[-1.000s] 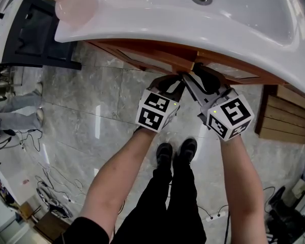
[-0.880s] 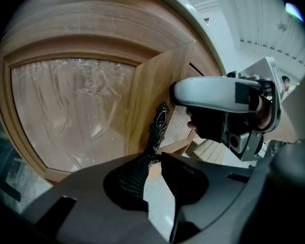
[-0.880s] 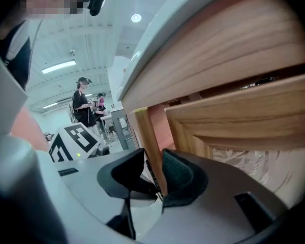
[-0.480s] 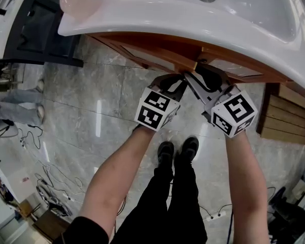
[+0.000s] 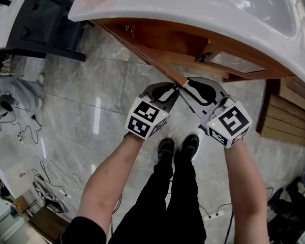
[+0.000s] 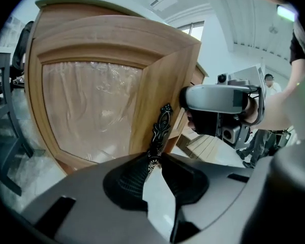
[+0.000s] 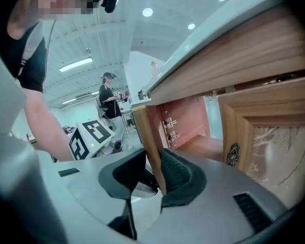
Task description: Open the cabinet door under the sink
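Head view: the left door (image 5: 160, 66) of the cabinet under the sink (image 5: 157, 11) now stands swung out at an angle. A second ago it lay flush with the cabinet front. Both grippers have drawn back toward the person with it, and the door's free edge sits right at their tips.

The left gripper (image 5: 175, 89) is clamped on the door's ornate metal handle (image 6: 160, 128), pinched between its pads at the very tips. The panelled face of the door spreads away to that gripper's left.

The right gripper (image 5: 186, 83) straddles the same door's free edge. Its jaws have just been closing, and the wooden edge stands between them with the pads seemingly against both faces.

Ahead of the right gripper, past the gripped edge, the cabinet's inside (image 7: 185, 121) is exposed, with hinges (image 7: 170, 128) on its wall. To that gripper's right the right door (image 7: 274, 136) is still shut and untouched.

The opening is therefore under way, not merely begun: the latch or magnet, if any, has given. With two holds on one door the swing looks well controlled. What remains, I judge, is to carry the door further round on its hinges until it stands fully clear.
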### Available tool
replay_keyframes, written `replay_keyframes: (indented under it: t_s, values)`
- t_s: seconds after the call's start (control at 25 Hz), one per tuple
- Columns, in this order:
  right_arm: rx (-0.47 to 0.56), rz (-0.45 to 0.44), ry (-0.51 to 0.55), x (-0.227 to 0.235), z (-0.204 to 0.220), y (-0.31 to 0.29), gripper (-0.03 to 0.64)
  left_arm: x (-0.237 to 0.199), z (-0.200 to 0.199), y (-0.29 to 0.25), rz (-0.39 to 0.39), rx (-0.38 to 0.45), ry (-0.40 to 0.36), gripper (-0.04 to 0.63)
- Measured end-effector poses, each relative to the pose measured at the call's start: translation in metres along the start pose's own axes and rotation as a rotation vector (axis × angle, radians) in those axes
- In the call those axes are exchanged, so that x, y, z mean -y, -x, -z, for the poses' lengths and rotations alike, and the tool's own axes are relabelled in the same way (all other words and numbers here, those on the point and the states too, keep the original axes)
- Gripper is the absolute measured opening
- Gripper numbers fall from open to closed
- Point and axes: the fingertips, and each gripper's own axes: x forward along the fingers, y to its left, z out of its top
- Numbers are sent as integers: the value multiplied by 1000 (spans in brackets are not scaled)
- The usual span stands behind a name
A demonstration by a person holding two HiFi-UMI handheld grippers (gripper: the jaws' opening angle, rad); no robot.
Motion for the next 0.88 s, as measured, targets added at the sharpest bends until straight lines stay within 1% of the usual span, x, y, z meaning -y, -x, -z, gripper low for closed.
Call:
replay_keyframes:
  t_s: [0.32,0.52,0.72,0.88]
  values:
    - [-39,-39,-17,-45,3,-13,107,-7,23,40,-65,-3,43,94]
    - [-80,-90,-10,-69,8,-18,107,-7,38,59,-82,-17,48,94]
    - [-107,-158,-13,-95,12,-32,101,-17,56,83,-113,-40,32,94]
    - [-123,-204,-24,-117,15,-46,97,-26,71,105,-150,-54,57,92]
